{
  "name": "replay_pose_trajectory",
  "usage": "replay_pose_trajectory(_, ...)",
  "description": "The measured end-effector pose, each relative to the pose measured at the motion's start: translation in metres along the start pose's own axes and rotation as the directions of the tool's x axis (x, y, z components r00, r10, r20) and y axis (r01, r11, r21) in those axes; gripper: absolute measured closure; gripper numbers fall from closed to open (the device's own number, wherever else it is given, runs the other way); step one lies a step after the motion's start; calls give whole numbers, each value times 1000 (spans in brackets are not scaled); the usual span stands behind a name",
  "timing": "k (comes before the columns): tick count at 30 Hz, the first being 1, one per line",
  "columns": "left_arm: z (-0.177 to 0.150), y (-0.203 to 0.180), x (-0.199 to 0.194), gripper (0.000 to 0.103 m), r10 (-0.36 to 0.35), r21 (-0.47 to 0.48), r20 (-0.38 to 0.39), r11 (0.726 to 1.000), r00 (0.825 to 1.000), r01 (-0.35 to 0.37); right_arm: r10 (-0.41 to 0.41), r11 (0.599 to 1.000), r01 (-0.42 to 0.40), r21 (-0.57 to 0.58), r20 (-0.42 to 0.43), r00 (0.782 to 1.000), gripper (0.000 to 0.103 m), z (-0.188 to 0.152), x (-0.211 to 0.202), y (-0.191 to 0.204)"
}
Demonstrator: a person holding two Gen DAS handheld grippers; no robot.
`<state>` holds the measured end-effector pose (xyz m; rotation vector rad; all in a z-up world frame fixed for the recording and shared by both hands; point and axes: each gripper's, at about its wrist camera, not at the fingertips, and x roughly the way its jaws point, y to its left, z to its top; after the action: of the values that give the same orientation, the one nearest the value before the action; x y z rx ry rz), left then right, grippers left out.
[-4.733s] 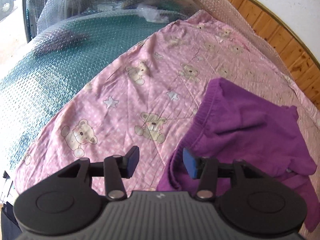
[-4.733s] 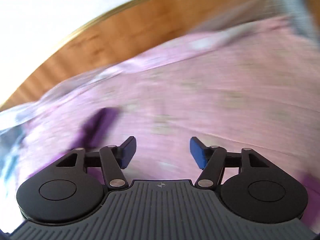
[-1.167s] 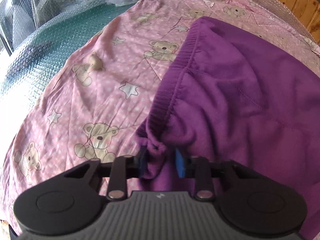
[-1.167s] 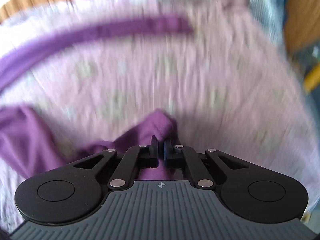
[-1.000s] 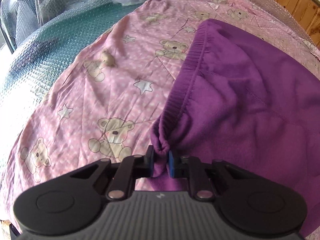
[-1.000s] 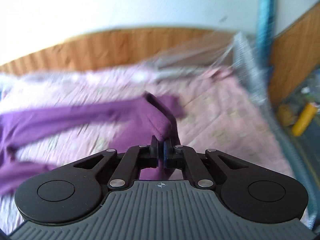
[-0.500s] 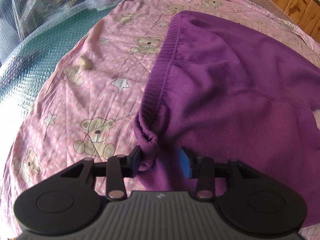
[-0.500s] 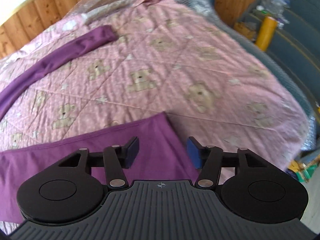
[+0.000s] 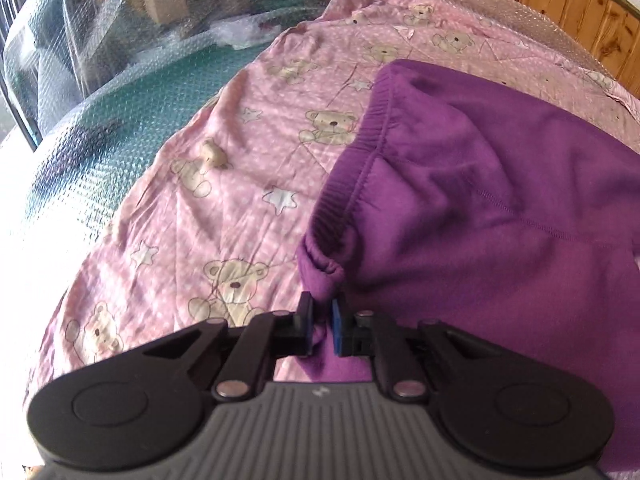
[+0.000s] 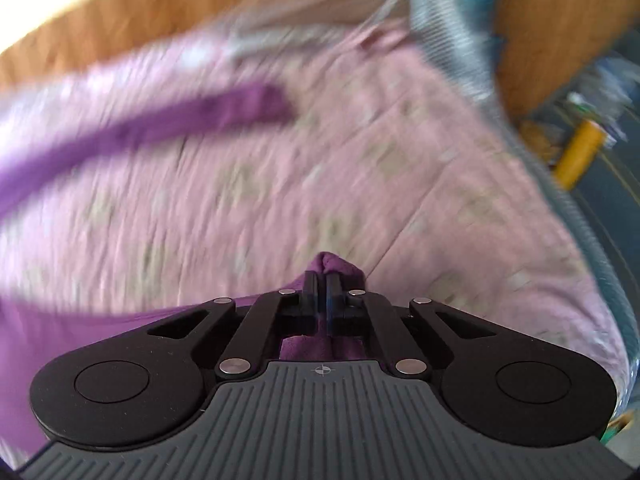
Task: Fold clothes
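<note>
Purple sweatpants lie on a pink teddy-bear sheet. In the left wrist view my left gripper is shut on the near corner of the ribbed waistband. In the blurred right wrist view my right gripper is shut on the end of one purple trouser leg. The other leg stretches across the sheet further back.
The sheet covers a surface wrapped in bubble wrap, green underneath at the left. A wood-panelled wall runs behind. A yellow cylinder and clutter sit on the floor at right.
Half a second ago both grippers were open over the fabric. Now both have shut on it: the left on the waistband corner, the right on the leg end. The right view is moving.
</note>
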<state>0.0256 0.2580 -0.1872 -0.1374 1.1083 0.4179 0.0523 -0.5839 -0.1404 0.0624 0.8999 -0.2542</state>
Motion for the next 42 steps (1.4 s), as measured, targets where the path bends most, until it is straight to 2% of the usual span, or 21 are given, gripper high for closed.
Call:
replay_pose_trajectory(3,-8,-2,12,94,15,4,-31,1000,999,-15,-61,998,58,-27,-98,993,103,0,30,-4)
replay_pose_trajectory(5,-11,-7,18,94,30,3,-39,1000,999,-29,-84,996,80,-27,-181,980,101,-7,52,-6)
replay_pose_trajectory(6,-11,-8,18,94,32,-6,-39,999,999,-33,-81,996,85,10,-206,975,99,-11,58,-11)
replay_pose_trajectory(7,-12,-8,17,94,32,-12,-39,999,999,-32,-75,994,90,58,-226,971,91,-16,64,-16)
replay_pose_trajectory(8,-13,-10,16,93,35,-2,-37,999,999,-35,-52,988,81,130,-216,975,70,-21,61,-24)
replay_pose_trajectory(10,-18,-11,14,93,37,22,-32,999,999,-36,-12,954,58,293,-156,988,50,-27,42,-43)
replay_pose_trajectory(11,-19,-10,14,92,29,23,-30,999,999,-29,-2,929,48,368,-125,992,49,-32,30,-52)
replay_pose_trajectory(14,-23,-5,16,90,0,2,-23,1000,1000,0,21,860,26,510,-86,996,49,-56,-3,-72)
replay_pose_trajectory(21,-29,6,13,89,-83,5,2,997,997,83,40,791,43,611,-122,992,48,-126,-60,-47)
replay_pose_trajectory(27,-31,13,7,89,-147,-1,21,989,989,147,73,780,5,626,-100,992,44,-159,-83,-9)
replay_pose_trajectory(30,-32,18,2,91,-185,-30,50,982,982,186,111,747,-43,663,-61,992,44,-167,-82,-1)
replay_pose_trajectory(35,-31,26,-6,93,-223,-94,88,968,971,231,166,661,-132,739,28,986,44,-165,-66,1)
replay_pose_trajectory(38,-31,33,-9,91,-249,-177,100,948,963,263,186,601,-168,781,68,980,44,-159,-49,-4)
replay_pose_trajectory(40,-35,37,-10,90,-274,-246,97,925,957,289,194,565,-188,803,92,977,44,-152,-37,-8)
replay_pose_trajectory(42,-43,41,-8,84,-293,-296,80,906,953,303,209,535,-208,819,110,972,44,-147,-24,-9)
